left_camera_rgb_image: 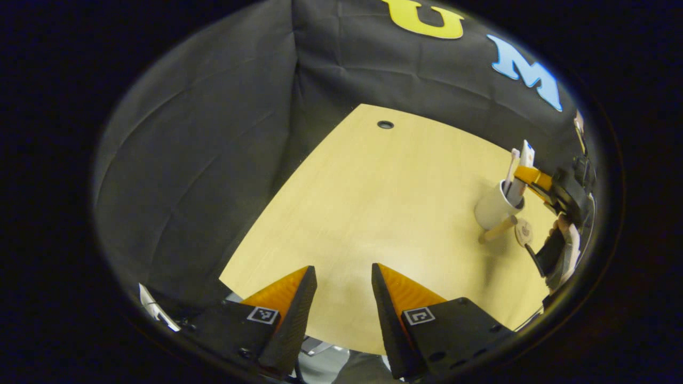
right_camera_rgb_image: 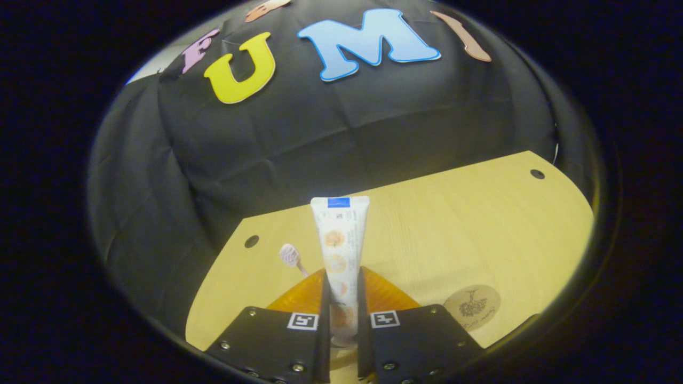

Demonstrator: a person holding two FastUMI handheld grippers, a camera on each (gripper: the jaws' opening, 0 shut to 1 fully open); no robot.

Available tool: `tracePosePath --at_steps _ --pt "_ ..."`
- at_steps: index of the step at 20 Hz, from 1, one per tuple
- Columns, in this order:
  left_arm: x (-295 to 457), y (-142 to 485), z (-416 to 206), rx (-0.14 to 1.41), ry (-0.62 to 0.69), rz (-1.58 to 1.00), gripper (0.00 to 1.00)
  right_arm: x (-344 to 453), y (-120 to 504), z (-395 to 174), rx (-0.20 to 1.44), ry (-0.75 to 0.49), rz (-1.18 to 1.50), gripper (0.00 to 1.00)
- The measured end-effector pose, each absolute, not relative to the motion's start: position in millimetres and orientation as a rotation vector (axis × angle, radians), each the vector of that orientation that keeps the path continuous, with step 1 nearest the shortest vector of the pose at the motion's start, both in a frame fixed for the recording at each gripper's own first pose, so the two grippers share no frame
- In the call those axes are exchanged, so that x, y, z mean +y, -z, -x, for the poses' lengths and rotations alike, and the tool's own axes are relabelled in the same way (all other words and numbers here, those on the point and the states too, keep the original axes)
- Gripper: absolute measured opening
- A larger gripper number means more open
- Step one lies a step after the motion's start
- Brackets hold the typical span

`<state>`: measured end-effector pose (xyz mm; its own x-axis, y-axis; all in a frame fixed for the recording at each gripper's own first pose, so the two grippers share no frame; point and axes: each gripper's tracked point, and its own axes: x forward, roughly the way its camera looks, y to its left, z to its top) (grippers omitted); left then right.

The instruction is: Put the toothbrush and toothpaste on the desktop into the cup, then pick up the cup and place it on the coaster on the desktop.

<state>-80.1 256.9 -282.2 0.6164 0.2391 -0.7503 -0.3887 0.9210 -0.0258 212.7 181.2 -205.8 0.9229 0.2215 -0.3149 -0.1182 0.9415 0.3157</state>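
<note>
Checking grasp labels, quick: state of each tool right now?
Left tool: open, holding nothing, over the desk.
Right tool: closed on the toothpaste, which stands over the cup.

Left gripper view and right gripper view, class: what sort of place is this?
Likely a recording booth: a black cloth wall backs a pale wooden desktop holding a white cup, a round printed coaster and a white toothpaste tube.

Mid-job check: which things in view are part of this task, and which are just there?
Part of the job: toothpaste, held by the right gripper over the cup; toothbrush, already in the cup; coaster.

Just there: desktop, its cable holes, the open left gripper.
</note>
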Motion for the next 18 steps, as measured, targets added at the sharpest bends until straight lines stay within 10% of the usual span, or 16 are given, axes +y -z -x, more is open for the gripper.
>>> tracePosePath --at_steps 8,11,18 --pt "188.7 280.8 45.0 0.819 -0.245 0.159 0.70 179.2 205.3 -210.5 0.345 -0.204 -0.258 0.32" --pt "162.6 281.3 31.1 0.818 -0.204 0.157 0.70 171.3 205.3 -193.9 0.354 -0.220 -0.244 0.54" --pt "103.4 281.0 -13.7 0.812 -0.071 0.152 0.70 116.5 203.6 -161.3 0.368 -0.201 -0.239 0.54"
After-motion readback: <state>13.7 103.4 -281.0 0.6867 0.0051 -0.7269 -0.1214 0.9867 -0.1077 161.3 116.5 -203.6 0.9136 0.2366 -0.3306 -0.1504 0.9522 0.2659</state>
